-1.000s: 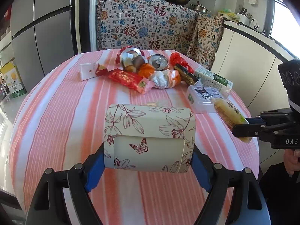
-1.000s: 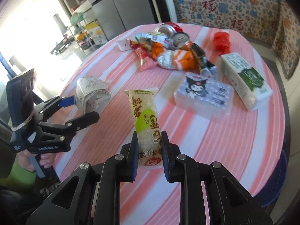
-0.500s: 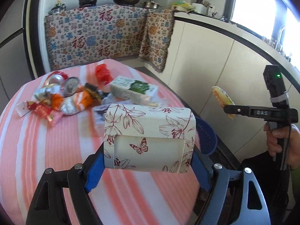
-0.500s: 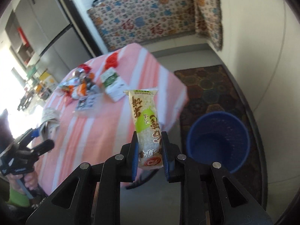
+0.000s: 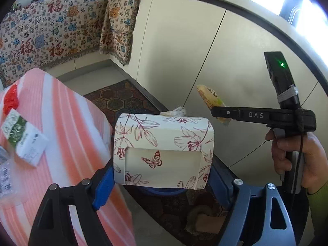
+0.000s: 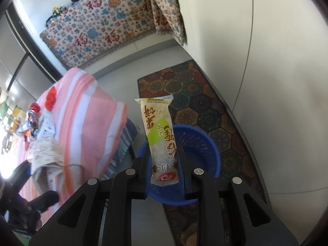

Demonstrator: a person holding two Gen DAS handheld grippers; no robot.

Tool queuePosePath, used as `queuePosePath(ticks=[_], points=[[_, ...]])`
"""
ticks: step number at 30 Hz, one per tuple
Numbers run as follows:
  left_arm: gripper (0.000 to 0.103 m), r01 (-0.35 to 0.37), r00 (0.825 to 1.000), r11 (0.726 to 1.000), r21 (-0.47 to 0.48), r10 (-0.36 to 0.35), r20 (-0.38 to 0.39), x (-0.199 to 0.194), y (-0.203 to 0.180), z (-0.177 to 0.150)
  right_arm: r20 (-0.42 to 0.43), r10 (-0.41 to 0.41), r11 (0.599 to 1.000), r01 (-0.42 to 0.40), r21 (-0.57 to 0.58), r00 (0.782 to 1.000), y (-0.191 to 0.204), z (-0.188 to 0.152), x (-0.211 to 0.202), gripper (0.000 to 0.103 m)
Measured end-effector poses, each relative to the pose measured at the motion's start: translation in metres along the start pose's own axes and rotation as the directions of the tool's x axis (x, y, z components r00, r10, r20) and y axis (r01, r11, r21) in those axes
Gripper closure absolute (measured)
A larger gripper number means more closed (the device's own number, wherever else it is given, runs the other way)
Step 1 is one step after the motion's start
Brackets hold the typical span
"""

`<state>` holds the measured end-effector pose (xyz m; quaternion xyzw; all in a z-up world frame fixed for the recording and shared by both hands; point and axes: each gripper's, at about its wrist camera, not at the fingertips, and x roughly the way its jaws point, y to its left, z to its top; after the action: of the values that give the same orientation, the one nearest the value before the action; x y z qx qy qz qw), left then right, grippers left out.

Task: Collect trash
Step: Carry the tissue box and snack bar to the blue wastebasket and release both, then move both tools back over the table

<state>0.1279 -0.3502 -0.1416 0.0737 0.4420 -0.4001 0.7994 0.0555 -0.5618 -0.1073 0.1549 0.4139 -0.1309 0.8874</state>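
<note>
My left gripper (image 5: 163, 176) is shut on a floral tissue box (image 5: 164, 149) with a butterfly print, held past the table edge above a blue rim. My right gripper (image 6: 163, 164) is shut on a yellow-green snack packet (image 6: 158, 135) that stands upright over the blue trash basket (image 6: 196, 143) on the floor. In the left wrist view the right gripper (image 5: 219, 112) shows at the right, side on, with the snack packet (image 5: 209, 98) sticking up and a hand (image 5: 295, 155) on its handle. In the right wrist view the left gripper and tissue box (image 6: 47, 155) appear blurred at lower left.
The table with the pink striped cloth (image 6: 86, 119) sits left, bearing a green-white carton (image 5: 22, 135), a red wrapper (image 5: 10, 100) and more trash (image 6: 32, 119). A patterned rug (image 6: 194, 94) lies under the basket. White cabinets (image 5: 184, 51) stand to the right.
Both grippers swung right off the table with their loads. The snack packet now hangs over the blue basket, and the tissue box is past the table edge.
</note>
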Motion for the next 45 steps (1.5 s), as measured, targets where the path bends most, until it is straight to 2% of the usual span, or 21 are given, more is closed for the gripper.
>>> queuePosePath(ticks=[8,12,14,15,16,18,22,26,27,30,33,36,41,45], points=[[0.020,-0.023,0.994,0.999,0.041,0.027,-0.103,0.082,-0.014,0.006,-0.052,0.038,0.999,-0.036,0.039,0.998,-0.032,0.002,0.041,0.081],[0.019,-0.042,0.993,0.995,0.095,0.052,-0.105,0.107,-0.022,0.005,-0.071,0.043,0.998,-0.040,0.043,0.997,-0.037,0.005,0.054,0.081],[0.019,-0.047,0.993,0.992,0.117,0.059,-0.099,0.122,-0.023,0.005,-0.072,0.040,0.998,-0.036,0.050,0.997,-0.038,0.006,0.060,0.076],[0.018,-0.053,0.991,0.991,0.123,0.067,-0.112,0.130,-0.023,0.005,-0.070,0.039,0.998,-0.035,0.061,0.997,-0.041,0.005,0.062,0.061],[0.018,-0.058,0.989,0.990,0.126,0.074,-0.131,0.139,-0.022,0.006,-0.070,0.041,0.997,-0.036,0.075,0.997,-0.043,0.006,0.063,0.053],[0.018,-0.067,0.984,0.990,0.126,0.087,-0.157,0.154,-0.020,0.010,-0.060,0.036,0.996,-0.031,0.079,0.998,-0.044,0.007,0.062,0.051],[0.018,-0.071,0.984,0.991,0.113,0.088,-0.152,0.157,-0.021,0.014,-0.017,0.031,0.996,-0.029,0.084,0.999,-0.046,0.010,0.051,0.050],[0.018,-0.073,0.991,0.993,0.090,0.083,-0.107,0.135,-0.016,0.015,0.034,0.011,0.997,-0.013,0.078,0.999,-0.041,0.014,0.039,0.048],[0.018,-0.069,0.993,0.994,0.079,0.077,-0.092,0.126,-0.014,0.015,0.053,0.005,0.997,-0.009,0.071,0.999,-0.038,0.015,0.034,0.044],[0.018,-0.058,0.998,0.997,0.047,0.060,-0.025,0.083,-0.012,0.010,0.115,-0.023,0.999,0.019,0.030,0.993,-0.023,0.017,0.018,0.037],[0.018,-0.066,0.997,0.997,0.041,0.065,0.033,0.038,-0.007,0.000,0.170,-0.033,0.999,0.037,-0.018,0.985,-0.001,0.013,0.005,0.035],[0.018,-0.103,0.992,0.994,0.029,0.101,0.073,-0.006,0.003,-0.023,0.212,-0.018,0.996,0.036,-0.080,0.977,0.028,0.004,-0.007,0.032],[0.018,-0.188,0.979,0.981,-0.050,0.192,0.070,-0.064,0.044,-0.069,0.224,0.065,0.974,-0.013,-0.224,0.972,0.097,-0.022,-0.017,0.029],[0.018,-0.302,0.949,0.948,-0.104,0.309,0.061,-0.107,0.090,-0.108,0.204,0.159,0.937,-0.082,-0.339,0.966,0.162,-0.053,-0.018,0.026]])
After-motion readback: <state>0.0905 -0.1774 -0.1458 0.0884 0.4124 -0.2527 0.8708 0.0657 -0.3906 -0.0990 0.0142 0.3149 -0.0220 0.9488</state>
